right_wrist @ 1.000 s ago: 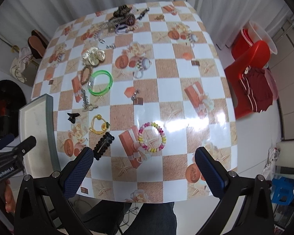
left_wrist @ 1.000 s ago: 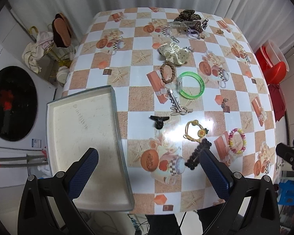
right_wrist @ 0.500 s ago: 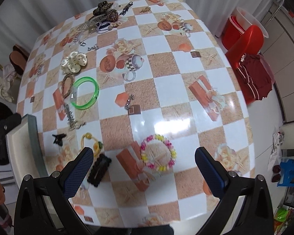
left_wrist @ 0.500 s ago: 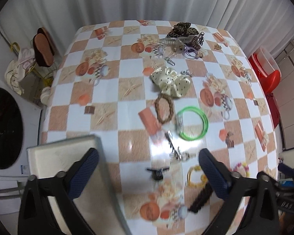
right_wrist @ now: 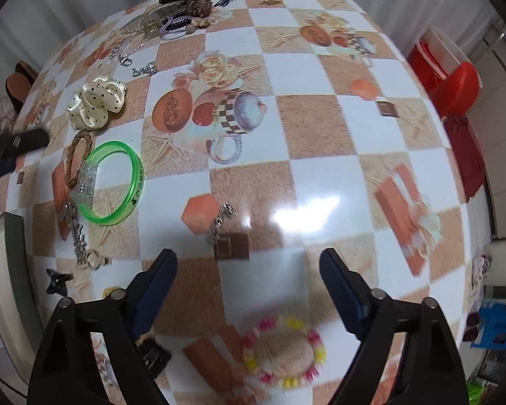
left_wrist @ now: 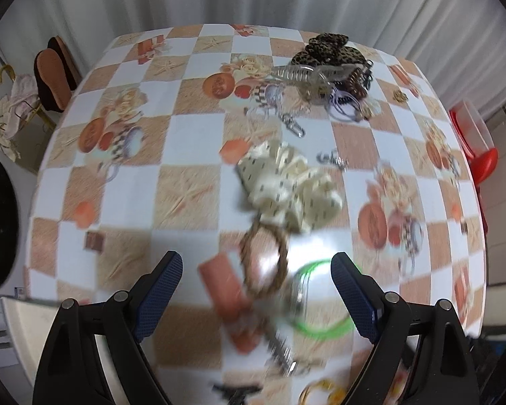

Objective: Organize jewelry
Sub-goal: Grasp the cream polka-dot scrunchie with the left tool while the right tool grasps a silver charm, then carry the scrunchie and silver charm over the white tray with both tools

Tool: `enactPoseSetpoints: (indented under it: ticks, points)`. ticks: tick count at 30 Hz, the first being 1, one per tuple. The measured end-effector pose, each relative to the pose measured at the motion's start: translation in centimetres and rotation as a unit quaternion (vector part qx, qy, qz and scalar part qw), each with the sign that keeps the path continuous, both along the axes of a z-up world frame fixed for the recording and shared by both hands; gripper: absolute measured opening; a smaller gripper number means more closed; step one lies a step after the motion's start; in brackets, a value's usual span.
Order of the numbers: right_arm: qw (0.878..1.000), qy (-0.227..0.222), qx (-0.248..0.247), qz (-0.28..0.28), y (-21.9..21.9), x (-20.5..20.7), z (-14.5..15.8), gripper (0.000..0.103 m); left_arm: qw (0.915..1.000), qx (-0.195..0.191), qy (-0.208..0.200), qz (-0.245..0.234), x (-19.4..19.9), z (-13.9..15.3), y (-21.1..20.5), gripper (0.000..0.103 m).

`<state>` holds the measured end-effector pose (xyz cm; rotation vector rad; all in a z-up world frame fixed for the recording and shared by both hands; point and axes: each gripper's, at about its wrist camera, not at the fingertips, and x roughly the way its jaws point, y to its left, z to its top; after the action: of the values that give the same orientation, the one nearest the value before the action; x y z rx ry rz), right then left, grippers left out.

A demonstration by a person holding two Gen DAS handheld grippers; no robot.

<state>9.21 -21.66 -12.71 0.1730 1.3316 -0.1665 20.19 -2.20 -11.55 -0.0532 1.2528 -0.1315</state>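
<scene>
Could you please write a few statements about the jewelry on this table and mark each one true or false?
1. The green bangle lies flat on the tablecloth. True.
2. The right gripper is clamped on the beaded bracelet. False: its jaws are closing but nothing is between them yet; the bracelet lies on the table beneath them.
3. The cream dotted scrunchie lies beyond the braided brown ring. True.
4. The left gripper holds the green bangle. False: its jaws are open and empty above the table.
5. The tray already holds several bracelets. False: none show on the visible part.
</scene>
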Motion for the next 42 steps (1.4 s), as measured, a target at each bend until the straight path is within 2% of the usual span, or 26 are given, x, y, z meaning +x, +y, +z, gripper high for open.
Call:
enactPoseSetpoints:
  ticks: [7,12,15,17,18,19,21,22,23,31,38,42]
  points:
    - [1.0,0.0,-0.007,0.024,0.8,1.5,-1.8,0.082,0.9999,0.009,-0.007,0.002,4.0,-2.3,-2.2,0.094]
    - [0.999,-0.005,-0.022,0.041,1.6,2.1,-2.2,0.079,0.9998,0.017,0.01,-0.003,5.4,-4.4,-3.2,0.094]
    - [0.999,-0.01,-0.019,0.045,1.8,2.2,-2.2,0.076,0.9997,0.017,0.014,-0.015,5.6,-4.9,-3.7,0.074]
    - [0.998,-0.014,-0.021,0.049,2.1,2.3,-2.1,0.064,0.9996,0.018,0.011,-0.02,5.5,-4.8,-4.2,0.066]
    - [0.998,-0.017,-0.021,0.051,2.2,2.4,-2.0,0.059,0.9995,0.013,0.009,-0.026,5.4,-4.7,-4.4,0.053]
    - [0.998,-0.018,-0.02,0.052,2.2,2.0,-1.9,0.051,0.9995,0.009,0.008,-0.031,5.3,-4.6,-4.7,0.044]
    - [0.998,-0.018,-0.018,0.053,1.9,1.7,-1.7,0.036,0.9992,0.015,0.003,-0.036,5.2,-4.2,-5.3,0.034]
    - [0.998,-0.018,-0.015,0.053,1.8,1.8,-1.6,0.023,0.9991,0.019,0.0,-0.038,5.1,-4.0,-5.4,0.03]
    - [0.998,-0.019,-0.011,0.052,1.6,2.0,-1.6,0.015,0.9991,0.02,-0.004,-0.038,5.0,-3.7,-5.5,0.029]
    - [0.996,-0.02,0.084,0.017,-2.8,2.2,-1.2,0.015,0.9994,0.006,-0.03,-0.015,2.9,-0.1,-3.4,0.029]
    - [0.993,-0.018,0.112,0.022,-4.5,3.0,-0.5,0.015,0.999,0.003,-0.037,0.023,-1.6,2.2,-0.8,0.029]
    - [0.993,-0.026,0.113,0.038,-4.0,2.8,0.8,0.015,0.9984,-0.003,-0.034,0.046,-4.4,2.6,1.5,0.029]
